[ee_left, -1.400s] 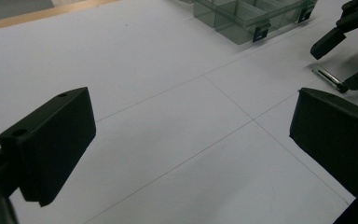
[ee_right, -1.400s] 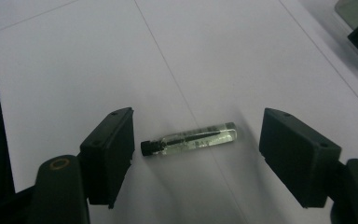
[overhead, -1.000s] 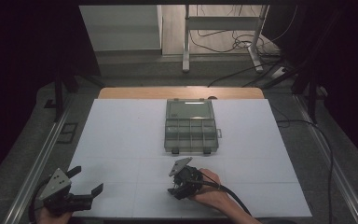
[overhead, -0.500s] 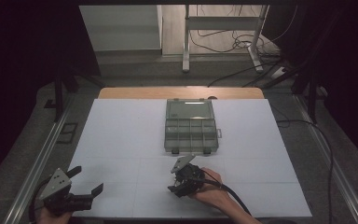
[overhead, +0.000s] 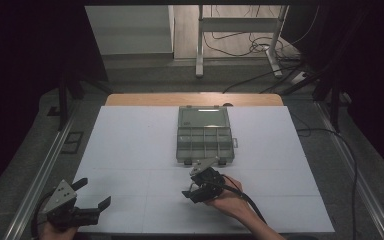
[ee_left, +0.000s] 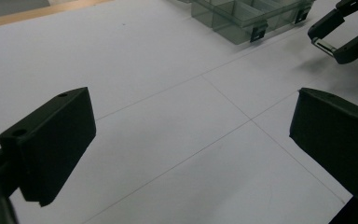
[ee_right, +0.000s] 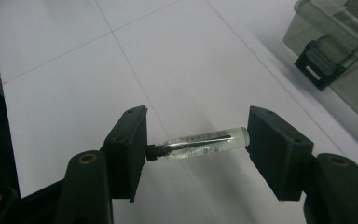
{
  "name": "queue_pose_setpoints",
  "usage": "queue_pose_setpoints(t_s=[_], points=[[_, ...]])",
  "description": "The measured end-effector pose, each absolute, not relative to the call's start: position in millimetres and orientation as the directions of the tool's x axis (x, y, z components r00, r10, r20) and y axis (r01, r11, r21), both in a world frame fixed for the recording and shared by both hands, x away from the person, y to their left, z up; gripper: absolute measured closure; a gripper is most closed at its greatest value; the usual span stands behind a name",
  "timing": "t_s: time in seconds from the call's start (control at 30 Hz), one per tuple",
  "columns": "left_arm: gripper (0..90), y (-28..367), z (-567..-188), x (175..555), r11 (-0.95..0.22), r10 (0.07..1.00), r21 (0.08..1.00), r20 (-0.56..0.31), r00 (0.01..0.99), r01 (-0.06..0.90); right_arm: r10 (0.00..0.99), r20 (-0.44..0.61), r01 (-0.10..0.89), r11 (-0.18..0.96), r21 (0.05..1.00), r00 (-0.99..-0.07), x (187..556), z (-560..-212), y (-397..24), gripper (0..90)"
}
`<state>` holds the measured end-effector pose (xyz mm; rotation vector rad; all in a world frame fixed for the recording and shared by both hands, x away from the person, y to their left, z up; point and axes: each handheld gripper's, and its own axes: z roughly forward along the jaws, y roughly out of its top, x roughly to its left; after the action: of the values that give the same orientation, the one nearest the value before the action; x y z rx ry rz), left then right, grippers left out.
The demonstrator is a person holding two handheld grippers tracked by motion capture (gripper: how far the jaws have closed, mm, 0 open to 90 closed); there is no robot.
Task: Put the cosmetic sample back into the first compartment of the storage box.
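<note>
Clear cylindrical vial [ee_right: 204,142] between tongs [ee_right: 196,148]

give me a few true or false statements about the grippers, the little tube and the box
1. The right gripper clamps a small clear tube end to end between its jaws. True.
2. The left gripper is shut on a second tube. False: its jaws stand wide apart with nothing between them.
3. The compartment box lies open, its lid folded back on the far side. True.
4. The tube rests inside a compartment of the box. False: it is held over the white table cover, short of the box.
5. The left gripper touches the box. False: it sits at the near left corner, well apart from it.
</note>
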<state>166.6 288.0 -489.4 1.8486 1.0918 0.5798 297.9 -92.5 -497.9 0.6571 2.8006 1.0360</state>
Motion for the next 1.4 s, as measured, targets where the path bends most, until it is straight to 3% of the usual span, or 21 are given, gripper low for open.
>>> queue_pose_setpoints(t_s=[1.4], points=[[0.8,287,-490,167,-0.226,0.86,0.865,-0.039,0.509,0.449,0.535,0.058,0.42,0.586,0.693,-0.843,341,-477,-98,39.7]])
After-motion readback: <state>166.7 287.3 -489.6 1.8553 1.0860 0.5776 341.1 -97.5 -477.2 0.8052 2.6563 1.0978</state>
